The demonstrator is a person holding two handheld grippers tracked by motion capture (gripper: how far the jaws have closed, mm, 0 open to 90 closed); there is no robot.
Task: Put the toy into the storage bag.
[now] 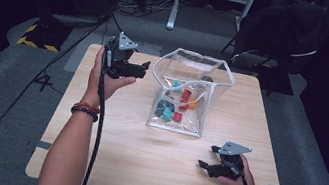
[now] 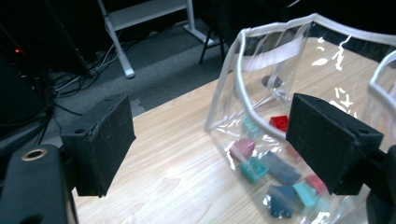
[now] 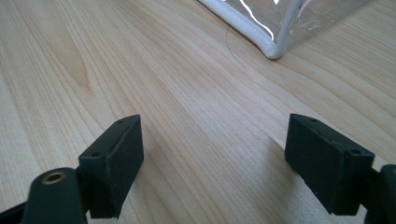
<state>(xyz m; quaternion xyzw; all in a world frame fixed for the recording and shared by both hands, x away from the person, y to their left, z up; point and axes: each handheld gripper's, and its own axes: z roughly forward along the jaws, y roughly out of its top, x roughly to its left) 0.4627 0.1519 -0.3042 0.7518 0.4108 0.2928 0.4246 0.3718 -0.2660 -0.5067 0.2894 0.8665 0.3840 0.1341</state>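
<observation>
On the wooden bench (image 1: 109,139) the landmark is a clear plastic pouch (image 1: 187,94) with white piping, standing open-topped near the middle of the far half.

To the left of the pouch, the left hand-held gripper (image 1: 143,68) is held above the bench surface, pointing toward the pouch's left wall and just beside it. Its jaws stand apart with nothing between them; in the left gripper view (image 2: 210,144) the pouch's left edge and white rim sit beyond the gap, untouched by the pads.

Inside the pouch, on its floor, lies a heap of small toy blocks (image 1: 175,105): red, teal, dark blue and orange pieces, with a pinkish one (image 2: 243,149) showing through the clear wall in the left gripper view.

To the right of the pouch and nearer the person, well apart from it, the right hand-held gripper (image 1: 206,156) rests low over the bench, pointing left. Its jaws are also apart and empty; in the right gripper view (image 3: 212,154) bare wood lies between them, and the pouch's bottom corner (image 3: 275,44) sits farther off.
</observation>
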